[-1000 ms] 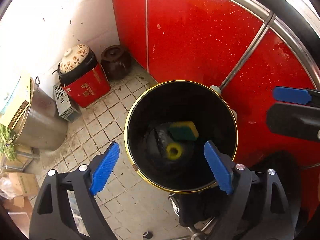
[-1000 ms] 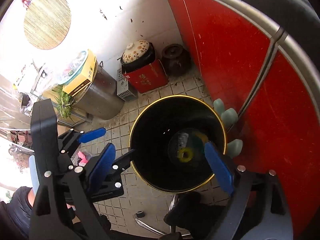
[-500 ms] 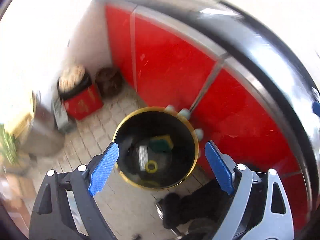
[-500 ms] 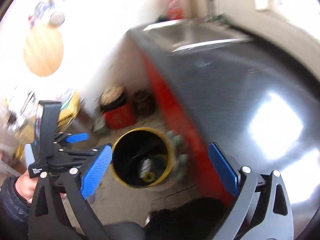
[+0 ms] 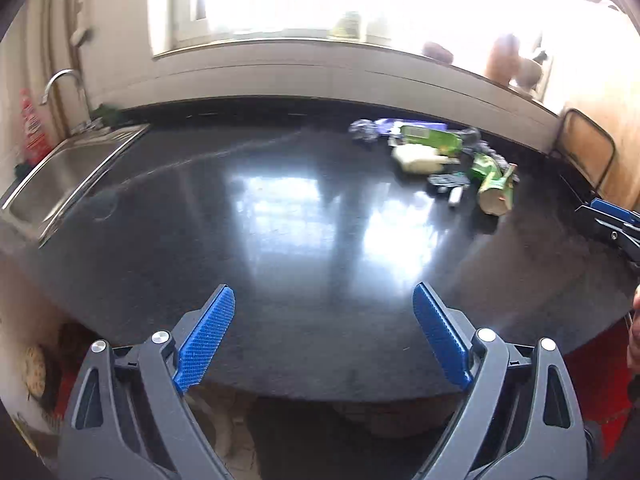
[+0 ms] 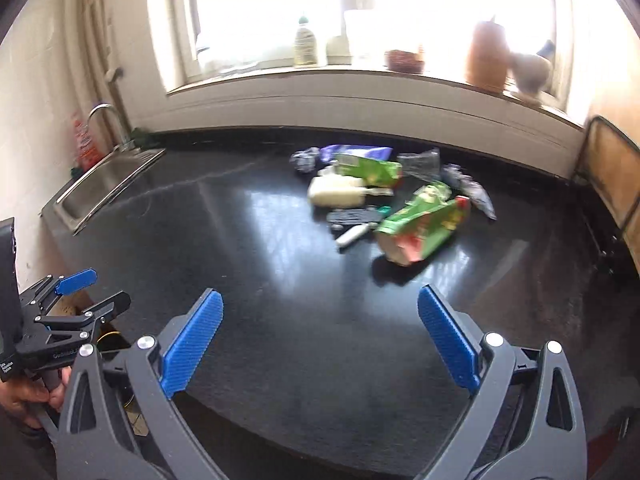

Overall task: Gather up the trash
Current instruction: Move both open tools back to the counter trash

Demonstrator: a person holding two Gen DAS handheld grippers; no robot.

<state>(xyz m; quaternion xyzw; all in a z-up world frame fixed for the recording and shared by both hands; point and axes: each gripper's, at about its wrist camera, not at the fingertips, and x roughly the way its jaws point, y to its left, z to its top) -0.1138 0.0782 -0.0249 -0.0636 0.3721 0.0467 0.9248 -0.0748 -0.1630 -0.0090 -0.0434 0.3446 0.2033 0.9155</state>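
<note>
While both cameras look down across the glossy black stone worktop (image 6: 248, 264), each gripper hangs above its near edge with nothing between the blue pads. Left gripper (image 5: 324, 334): jaws spread wide, empty. Right gripper (image 6: 320, 336): jaws spread wide and empty, having just been opening.

Trash sits in 1 loose pile on the worktop, right of centre in the upper half of both frames, well apart from both grippers. Items legible in the right wrist view:
- crumpled green and red snack bag (image 6: 420, 226), nearest the camera, lying on its side;
- pale cream oblong lump (image 6: 336, 192), left side of the pile;
- flat green carton (image 6: 368, 168), behind the lump;
- purple wrapper (image 6: 356, 153), at the far edge of the pile;
- small white stick (image 6: 352, 236), lying just left of the snack bag;
- clear and silvery crumpled wrappers at the far left and right ends; detail blurred.

Stainless steel sink (image 6: 100, 184) with curved tap (image 6: 105, 120) is set into the worktop at the left of the frame. Bright window sill (image 6: 360, 76) runs along the top, carrying bottles and jars. In the right wrist view the left gripper shows at lower left, held by a hand (image 6: 24, 398).
</note>
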